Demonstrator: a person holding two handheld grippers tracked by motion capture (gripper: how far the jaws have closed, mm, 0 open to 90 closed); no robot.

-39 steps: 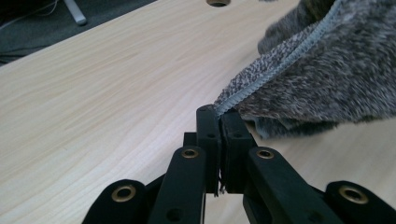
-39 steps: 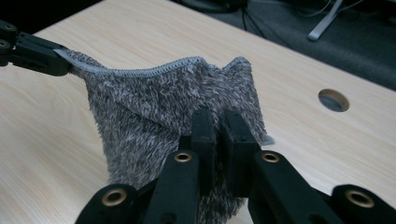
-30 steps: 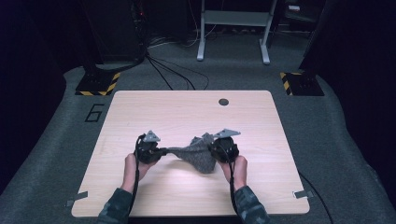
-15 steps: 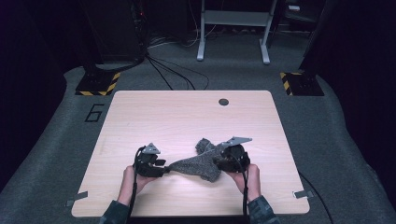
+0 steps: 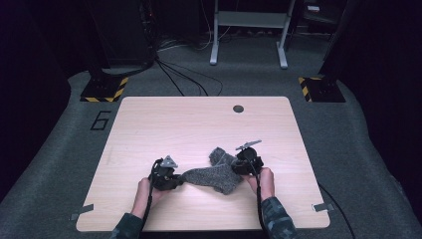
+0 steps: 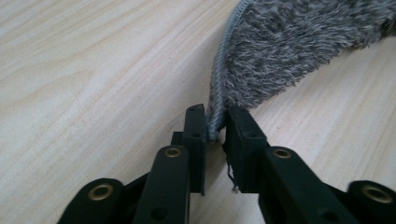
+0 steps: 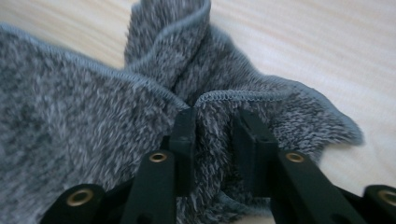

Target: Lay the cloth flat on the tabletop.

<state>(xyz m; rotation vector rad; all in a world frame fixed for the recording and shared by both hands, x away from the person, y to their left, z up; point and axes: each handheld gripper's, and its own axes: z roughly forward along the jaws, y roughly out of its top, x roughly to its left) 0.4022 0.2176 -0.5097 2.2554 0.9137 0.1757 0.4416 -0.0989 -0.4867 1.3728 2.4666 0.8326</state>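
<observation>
1. Black left gripper (image 5: 175, 180), jaws just closing, pinches the stitched edge of the grey fleece cloth (image 5: 213, 175).
2. Cloth lies bunched on the wooden table (image 5: 199, 124), near its front edge.
3. Right gripper (image 5: 238, 167), jaws also just closing, clamps a cloth fold.

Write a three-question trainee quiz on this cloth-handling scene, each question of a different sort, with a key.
1. True or false: the left gripper pinches the stitched edge of the grey fuzzy cloth.
2. What sits between the right gripper's jaws? A) a bunched fold of the cloth B) a cable C) nothing
3. Fill in: in the high view, the small dark round spot lies near the table's ____ edge.

Key
1. True; the jaws have just been closing on that hem.
2. A; its jaws have also just been closing, with cloth between them.
3. Far.
</observation>
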